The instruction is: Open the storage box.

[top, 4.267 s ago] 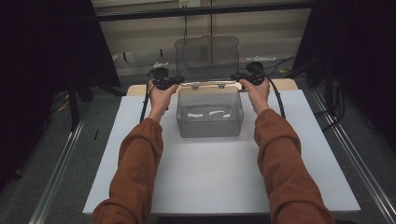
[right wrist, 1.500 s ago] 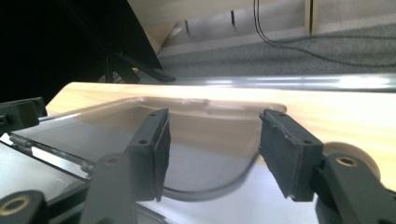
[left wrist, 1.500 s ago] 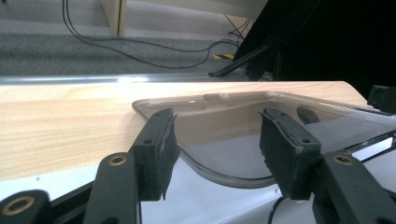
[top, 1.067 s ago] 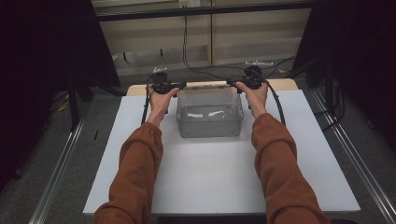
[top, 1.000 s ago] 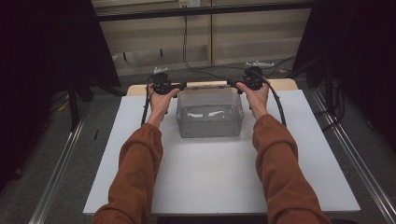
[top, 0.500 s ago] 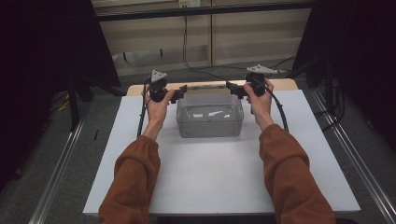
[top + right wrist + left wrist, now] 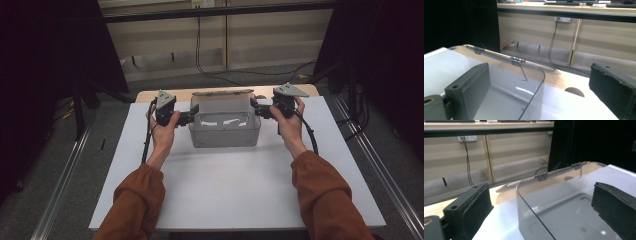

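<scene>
A: The clear, glossy plastic box (image 7: 225,125) between the two tools catches streaks of light on its smooth walls; small grey metal-looking hinges (image 7: 541,175) sit on its far rim.

B: And the black jaw pads (image 7: 470,212) of the left gripper (image 7: 187,118)?

A: Matt, slightly rough at the edges, like foam or rubber. The same goes for the right gripper (image 7: 256,108).

B: Under them?

A: A white, matt, smooth board (image 7: 225,185); beyond it, a pale wooden tabletop (image 7: 554,80).
</scene>
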A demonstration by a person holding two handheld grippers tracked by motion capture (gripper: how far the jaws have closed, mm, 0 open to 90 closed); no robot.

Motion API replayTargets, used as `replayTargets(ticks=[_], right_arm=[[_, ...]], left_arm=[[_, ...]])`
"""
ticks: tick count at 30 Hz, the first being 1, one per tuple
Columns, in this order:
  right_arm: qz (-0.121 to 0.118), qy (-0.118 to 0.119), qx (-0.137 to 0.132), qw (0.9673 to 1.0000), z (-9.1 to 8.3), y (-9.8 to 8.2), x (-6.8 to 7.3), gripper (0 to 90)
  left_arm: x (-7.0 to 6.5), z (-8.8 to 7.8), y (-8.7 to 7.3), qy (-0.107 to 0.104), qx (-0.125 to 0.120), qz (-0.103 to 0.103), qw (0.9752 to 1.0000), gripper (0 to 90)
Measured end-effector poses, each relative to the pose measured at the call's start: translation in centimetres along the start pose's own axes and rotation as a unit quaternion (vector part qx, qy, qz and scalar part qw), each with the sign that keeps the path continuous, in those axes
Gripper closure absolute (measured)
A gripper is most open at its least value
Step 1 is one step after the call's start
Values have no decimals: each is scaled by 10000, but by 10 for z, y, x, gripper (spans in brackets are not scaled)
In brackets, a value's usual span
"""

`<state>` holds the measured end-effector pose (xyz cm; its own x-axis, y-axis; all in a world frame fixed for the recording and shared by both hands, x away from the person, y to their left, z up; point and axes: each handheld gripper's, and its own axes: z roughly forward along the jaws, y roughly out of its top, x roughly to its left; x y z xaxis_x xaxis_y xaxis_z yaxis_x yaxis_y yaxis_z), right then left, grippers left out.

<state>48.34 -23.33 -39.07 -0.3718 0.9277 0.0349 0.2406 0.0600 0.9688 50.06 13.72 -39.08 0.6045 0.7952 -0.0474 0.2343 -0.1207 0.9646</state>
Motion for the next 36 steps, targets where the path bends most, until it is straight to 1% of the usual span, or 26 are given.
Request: replayTargets(ticks=[1,2,3,4,6,7,8,9,12,14,16,18,19,20,21,22,24,25,26,28,29,31,32,33,34,36], right_arm=[[-25,-4,-22,10000,-5,-1,2,27],[-70,-24,-47,10000,-8,-2,3,27],[-110,-10,-68,9999,-12,-2,4,27],[-132,-9,-71,9999,-15,-3,5,27],[-140,38,-88,9999,-22,-6,6,27],[-99,65,-102,9999,-26,-8,7,25],[-111,51,-86,9999,-29,-10,7,20],[-178,1,-86,9998,-32,-12,7,17],[-174,-47,-113,9998,-42,-17,8,12],[-227,-137,-148,9995,-50,-21,9,8],[-254,-169,-166,9994,-56,-25,9,7],[-273,-185,-205,9992,-63,-28,10,7],[-265,-178,-216,9993,-66,-28,10,7],[-314,-235,-230,9990,-70,-29,11,7],[-367,-310,-249,9985,-73,-30,12,7],[-405,-346,-280,9982,-76,-31,13,7],[-394,-373,-317,9980,-83,-32,14,4],[-429,-412,-352,9976,-86,-33,15,0],[-445,-445,-393,9972,-88,-34,17,0],[-423,-426,-377,9975,-93,-36,18,0],[-412,-396,-367,9977,-95,-37,19,0],[-403,-446,-432,9973,-99,-40,21,0],[-430,-475,-412,9971,-100,-42,22,0],[-440,-483,-390,9971,-102,-44,22,0],[-450,-490,-332,9972,-104,-46,23,0],[-472,-541,-322,9969,-109,-52,23,0]], left_arm=[[-1,-3,-1,20,-9,-15,10000,23],[-1,-7,-3,30,-72,-73,9999,23],[-1,-12,-4,-56,-143,-126,9998,22],[-1,-16,-5,-76,-151,-119,9998,23],[-4,-27,-7,-22,-231,-171,9996,23],[-4,-31,-7,-89,-251,-206,9994,23],[-6,-36,-9,-129,-269,-207,9993,23],[-7,-40,-10,-102,-260,-152,9995,23],[-10,-50,-18,-136,-276,-140,9994,23],[-11,-57,-22,-80,-290,-62,9995,23],[-13,-63,-24,-56,-362,-35,9993,23],[-15,-69,-26,-30,-349,-13,9994,25],[-16,-72,-28,-54,-311,20,9995,22],[-17,-76,-29,-100,-328,95,9994,21],[-19,-79,-31,-74,-334,189,9992,21],[-21,-83,-33,-16,-325,233,9992,20],[-22,-88,-37,-20,-340,136,9993,19],[-23,-91,-38,4,-342,89,9994,20],[-24,-94,-40,25,-359,96,9993,19],[-27,-98,-43,117,-311,149,9993,11],[-28,-100,-45,120,-337,100,9993,11],[-29,-105,-49,86,-396,6,9992,13],[-29,-107,-51,94,-362,-10,9993,14],[-30,-109,-53,145,-359,-30,9992,15],[-31,-112,-56,207,-352,-3,9992,17],[-33,-118,-59,249,-455,-60,9986,19]])
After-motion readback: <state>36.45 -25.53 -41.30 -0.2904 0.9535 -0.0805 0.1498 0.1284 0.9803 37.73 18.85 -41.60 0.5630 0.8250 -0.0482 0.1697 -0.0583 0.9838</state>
